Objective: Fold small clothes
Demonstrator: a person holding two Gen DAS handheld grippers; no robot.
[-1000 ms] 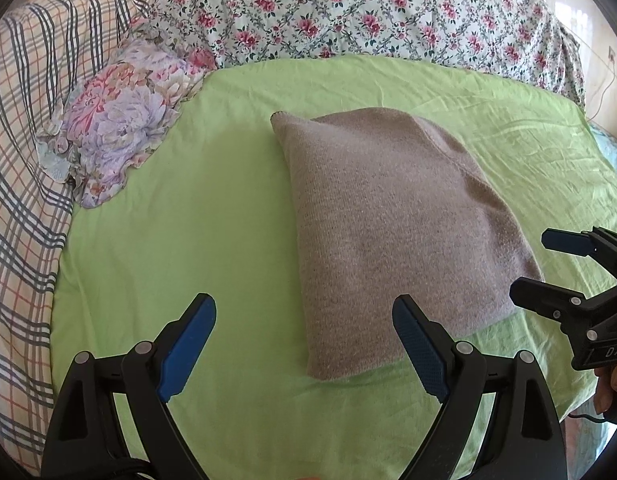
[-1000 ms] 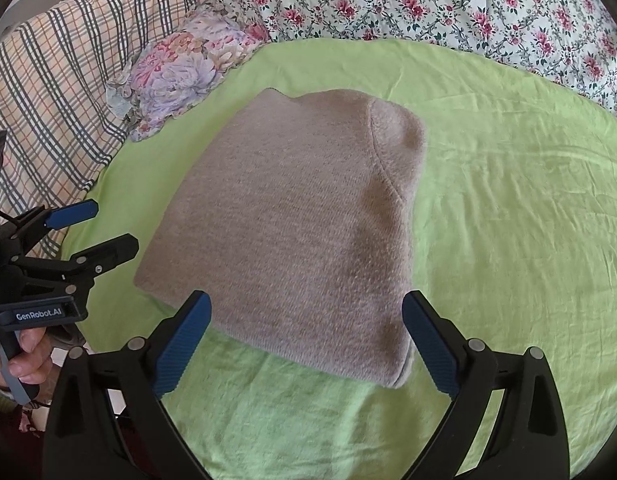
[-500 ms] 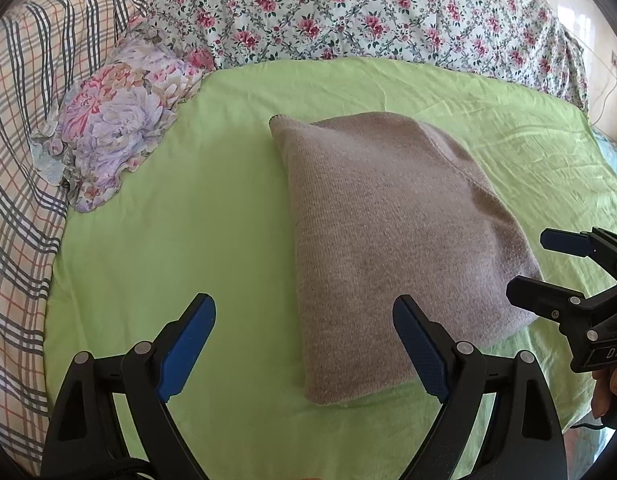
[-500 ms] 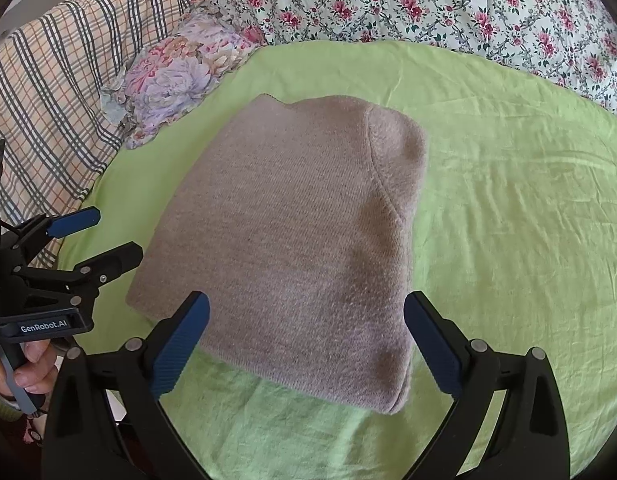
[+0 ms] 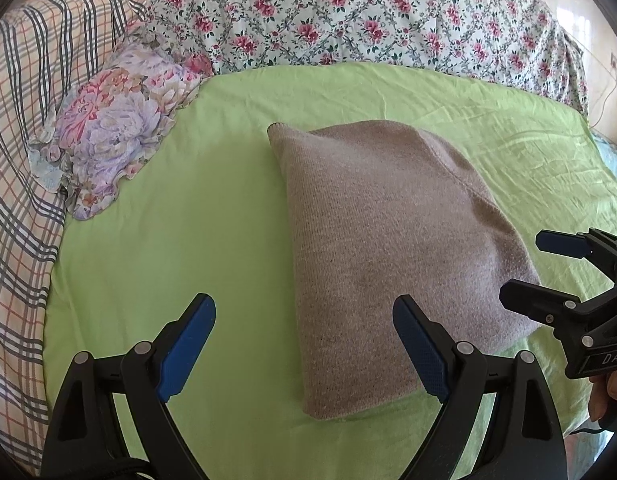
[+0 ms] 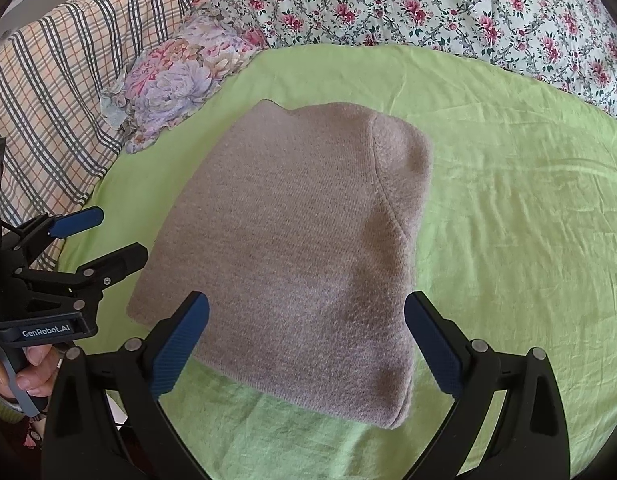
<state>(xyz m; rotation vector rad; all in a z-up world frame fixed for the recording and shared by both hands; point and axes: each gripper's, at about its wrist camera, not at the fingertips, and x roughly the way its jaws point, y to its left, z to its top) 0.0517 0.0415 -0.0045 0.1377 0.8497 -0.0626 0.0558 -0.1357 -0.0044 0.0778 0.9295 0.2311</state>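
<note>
With both your left gripper (image 5: 304, 344) and right gripper (image 6: 306, 344) spread wide and empty, nudging the folded knit garment (image 6: 296, 248) mid-frame could spill its fold

Both wrist cameras look forward and down along their own spread fingers, close above the green sheet (image 5: 196, 208). They share the folded grey knit (image 5: 388, 240) (each also catches the other gripper at its edge).
</note>
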